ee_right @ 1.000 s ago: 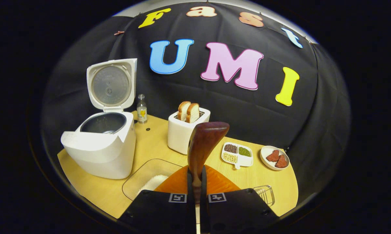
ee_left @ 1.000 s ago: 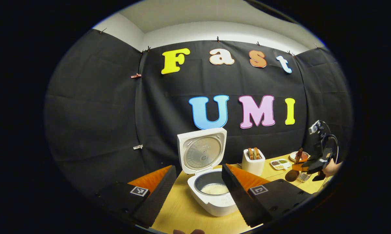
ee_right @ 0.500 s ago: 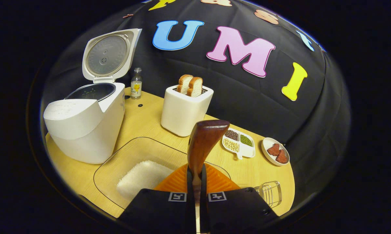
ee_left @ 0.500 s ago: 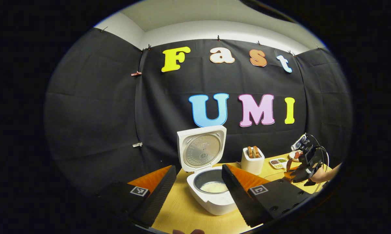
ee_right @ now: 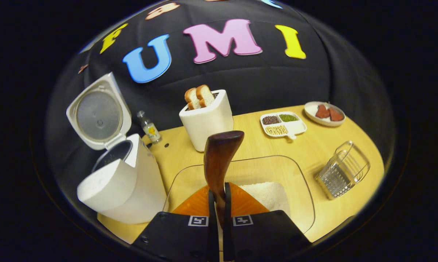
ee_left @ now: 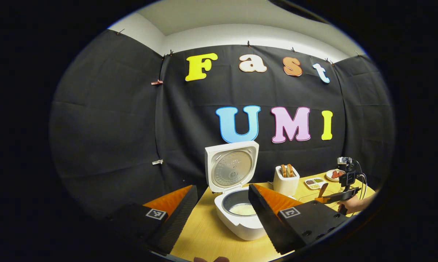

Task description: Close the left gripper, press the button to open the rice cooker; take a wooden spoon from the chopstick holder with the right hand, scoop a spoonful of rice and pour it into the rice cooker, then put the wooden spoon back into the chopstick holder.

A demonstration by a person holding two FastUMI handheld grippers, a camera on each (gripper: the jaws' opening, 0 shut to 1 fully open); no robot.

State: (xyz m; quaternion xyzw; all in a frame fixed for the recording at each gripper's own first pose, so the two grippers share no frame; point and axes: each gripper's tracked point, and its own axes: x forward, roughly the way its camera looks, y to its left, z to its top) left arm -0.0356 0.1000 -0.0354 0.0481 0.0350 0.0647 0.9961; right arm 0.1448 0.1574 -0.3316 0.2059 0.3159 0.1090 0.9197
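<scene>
Light wooden worktop (ee_right: 248,140) carries: open rice cooker (ee_right: 122,185), small bottle (ee_right: 149,127), toaster (ee_right: 206,118), clear rice tray (ee_right: 299,189), divided bean dish (ee_right: 282,123), plate (ee_right: 324,114), wire chopstick holder (ee_right: 342,169) lying on its side.

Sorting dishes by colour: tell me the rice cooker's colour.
White rice cooker, clearest in the right gripper view.

White rice cooker (ee_right: 122,189), lid up; brown wooden spoon (ee_right: 219,160) above rice (ee_right: 266,193); wire chopstick holder (ee_right: 342,170) tilted.
</scene>
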